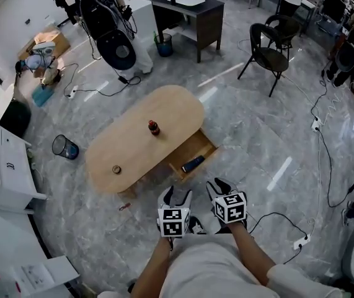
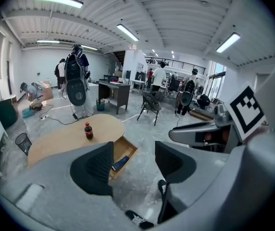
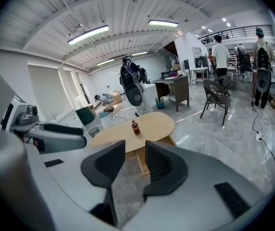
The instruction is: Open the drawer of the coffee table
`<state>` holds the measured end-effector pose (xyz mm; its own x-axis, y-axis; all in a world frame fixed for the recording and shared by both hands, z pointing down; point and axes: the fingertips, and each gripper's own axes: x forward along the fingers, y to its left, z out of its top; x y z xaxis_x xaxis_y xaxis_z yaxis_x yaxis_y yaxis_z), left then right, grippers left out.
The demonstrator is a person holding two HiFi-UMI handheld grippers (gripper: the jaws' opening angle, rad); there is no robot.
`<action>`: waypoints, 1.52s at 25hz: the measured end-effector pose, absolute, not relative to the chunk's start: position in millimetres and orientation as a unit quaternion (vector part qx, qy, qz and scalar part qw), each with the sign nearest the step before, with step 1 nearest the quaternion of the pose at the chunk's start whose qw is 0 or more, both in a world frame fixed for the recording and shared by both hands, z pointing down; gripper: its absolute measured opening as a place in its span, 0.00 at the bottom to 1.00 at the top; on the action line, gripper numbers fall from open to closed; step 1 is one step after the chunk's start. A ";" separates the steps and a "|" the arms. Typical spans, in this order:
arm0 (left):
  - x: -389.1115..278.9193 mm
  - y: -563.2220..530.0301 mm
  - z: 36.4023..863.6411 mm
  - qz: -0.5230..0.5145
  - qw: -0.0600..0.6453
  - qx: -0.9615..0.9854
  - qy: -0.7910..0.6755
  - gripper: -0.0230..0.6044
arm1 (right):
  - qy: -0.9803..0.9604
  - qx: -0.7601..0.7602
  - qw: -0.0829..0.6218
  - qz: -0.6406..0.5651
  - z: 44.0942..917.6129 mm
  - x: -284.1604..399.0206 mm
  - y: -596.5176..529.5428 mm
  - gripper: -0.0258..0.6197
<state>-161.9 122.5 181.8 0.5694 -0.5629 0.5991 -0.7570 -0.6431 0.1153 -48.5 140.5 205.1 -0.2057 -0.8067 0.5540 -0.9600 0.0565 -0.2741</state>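
you are holding the left gripper [image 1: 176, 196] and the right gripper [image 1: 219, 186] side by side, close in front of your body, both facing the coffee table [image 1: 133, 143] and well apart from it. the left gripper's jaws are standing wide apart with nothing between them. the right gripper's jaws are standing apart too, more narrowly, and are gripping nothing.

the oval table is lying with its long axis running from lower left to upper right in the head view. its drawer [image 1: 196, 149] is sitting pulled out of the long side nearest you, pointing toward the lower right, square to that axis. a dark flat object [image 1: 193, 164] is lying inside it. a cola bottle [image 1: 154, 127] is standing upright near the middle of the tabletop, and a small round item [image 1: 116, 169] is resting near its left end.
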 end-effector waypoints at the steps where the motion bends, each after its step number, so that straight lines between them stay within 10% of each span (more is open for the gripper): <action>1: -163.1 125.6 181.6 0.265 0.184 0.866 -0.381 0.47 | -0.718 0.615 0.127 0.300 203.7 -51.3 142.1 0.25; 7: -168.6 126.7 182.0 0.251 0.197 0.857 -0.403 0.22 | -0.721 0.614 0.116 0.300 204.4 -56.0 143.3 0.17; 38: -191.1 145.8 186.9 0.228 0.228 0.852 -0.412 0.05 | -0.720 0.605 0.120 0.317 212.2 -68.8 175.0 0.06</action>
